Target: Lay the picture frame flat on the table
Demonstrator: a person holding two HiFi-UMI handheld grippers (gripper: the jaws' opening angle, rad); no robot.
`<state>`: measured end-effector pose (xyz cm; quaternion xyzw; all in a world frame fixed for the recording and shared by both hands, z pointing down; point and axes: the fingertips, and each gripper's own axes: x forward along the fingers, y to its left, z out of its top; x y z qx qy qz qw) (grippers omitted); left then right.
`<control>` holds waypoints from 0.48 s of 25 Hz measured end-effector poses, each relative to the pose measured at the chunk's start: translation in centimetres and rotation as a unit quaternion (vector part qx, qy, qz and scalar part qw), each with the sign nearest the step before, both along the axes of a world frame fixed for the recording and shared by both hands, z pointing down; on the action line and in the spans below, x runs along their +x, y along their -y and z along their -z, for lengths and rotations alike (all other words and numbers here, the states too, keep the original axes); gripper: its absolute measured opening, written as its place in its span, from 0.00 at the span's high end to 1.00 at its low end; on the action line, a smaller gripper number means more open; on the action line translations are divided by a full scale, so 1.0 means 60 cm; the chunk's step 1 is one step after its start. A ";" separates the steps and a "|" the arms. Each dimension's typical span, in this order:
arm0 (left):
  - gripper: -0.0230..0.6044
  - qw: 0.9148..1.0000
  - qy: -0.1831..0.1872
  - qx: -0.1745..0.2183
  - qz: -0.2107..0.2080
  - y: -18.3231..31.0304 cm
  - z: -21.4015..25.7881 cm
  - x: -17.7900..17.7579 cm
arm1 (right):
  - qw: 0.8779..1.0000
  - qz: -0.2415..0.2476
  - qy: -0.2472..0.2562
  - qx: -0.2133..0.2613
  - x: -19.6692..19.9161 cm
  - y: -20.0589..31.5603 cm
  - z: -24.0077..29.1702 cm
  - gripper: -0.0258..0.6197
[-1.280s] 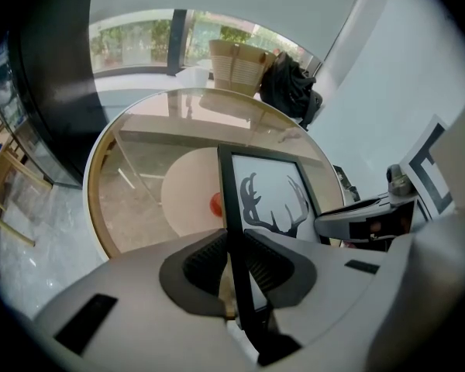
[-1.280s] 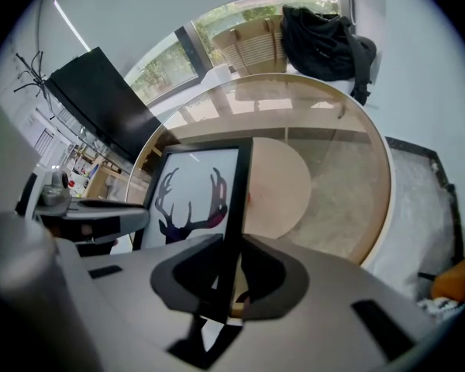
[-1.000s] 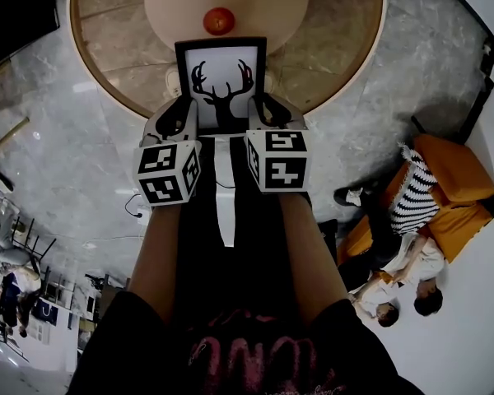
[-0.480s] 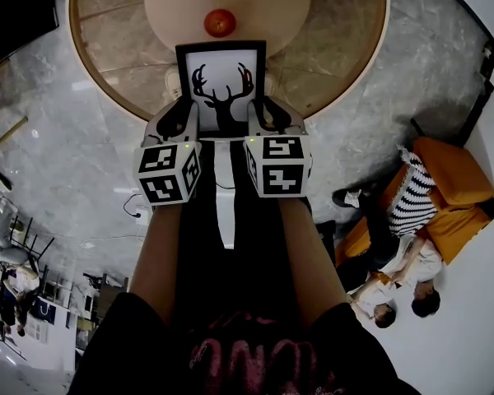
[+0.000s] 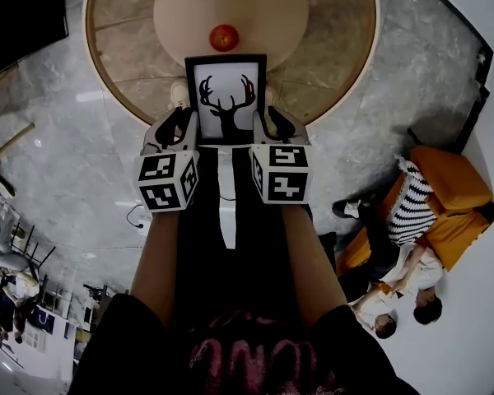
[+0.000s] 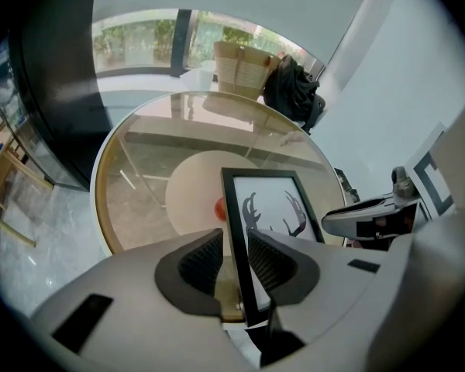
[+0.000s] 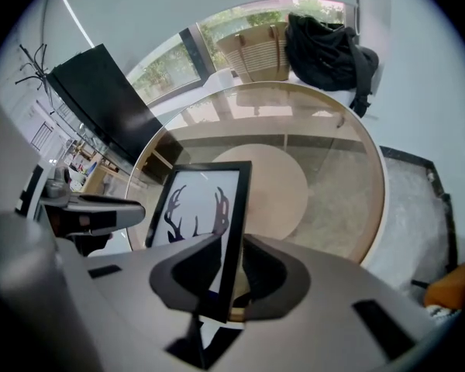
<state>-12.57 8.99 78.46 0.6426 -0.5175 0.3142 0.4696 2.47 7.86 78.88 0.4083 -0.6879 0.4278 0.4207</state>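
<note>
The picture frame (image 5: pixel 226 97), black with a deer silhouette on white, is held upright over the near edge of the round glass table (image 5: pixel 329 64). My left gripper (image 5: pixel 184 122) is shut on the frame's left edge. My right gripper (image 5: pixel 273 122) is shut on its right edge. In the left gripper view the frame (image 6: pixel 271 208) stands on edge between the ribbed pads (image 6: pixel 201 262) of that gripper (image 6: pixel 236 263). In the right gripper view the frame (image 7: pixel 198 208) runs between the dark jaws of that gripper (image 7: pixel 229 273). The frame's lower edge is hidden.
A red ball (image 5: pixel 224 37) lies on the table's pale inner disc (image 5: pixel 272 6) just beyond the frame. Beyond the table are a slatted chair (image 6: pixel 244 68) and a black bag (image 7: pixel 325 41). People sit on an orange seat (image 5: pixel 445 188) at the right.
The frame and both grippers look slightly smaller and a little lower in the head view. Both grips are unchanged and the frame stays upright.
</note>
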 end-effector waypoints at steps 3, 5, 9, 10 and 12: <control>0.80 1.000 -0.006 0.013 -0.005 0.009 0.029 0.002 | 1.000 0.002 0.004 0.016 -0.006 0.009 0.030 0.85; 0.84 1.000 -0.005 0.023 -0.006 0.017 0.047 0.001 | 1.000 0.003 0.008 0.026 -0.010 0.016 0.050 0.88; 0.93 0.999 0.002 0.046 -0.005 0.031 0.089 0.002 | 0.999 0.004 0.020 0.051 -0.018 0.031 0.092 0.90; 0.93 0.999 0.004 0.053 -0.007 0.035 0.100 0.002 | 0.998 0.004 0.025 0.059 -0.021 0.036 0.104 0.91; 0.94 0.998 0.008 0.068 -0.013 0.046 0.123 0.003 | 0.996 0.005 0.034 0.077 -0.026 0.049 0.129 0.92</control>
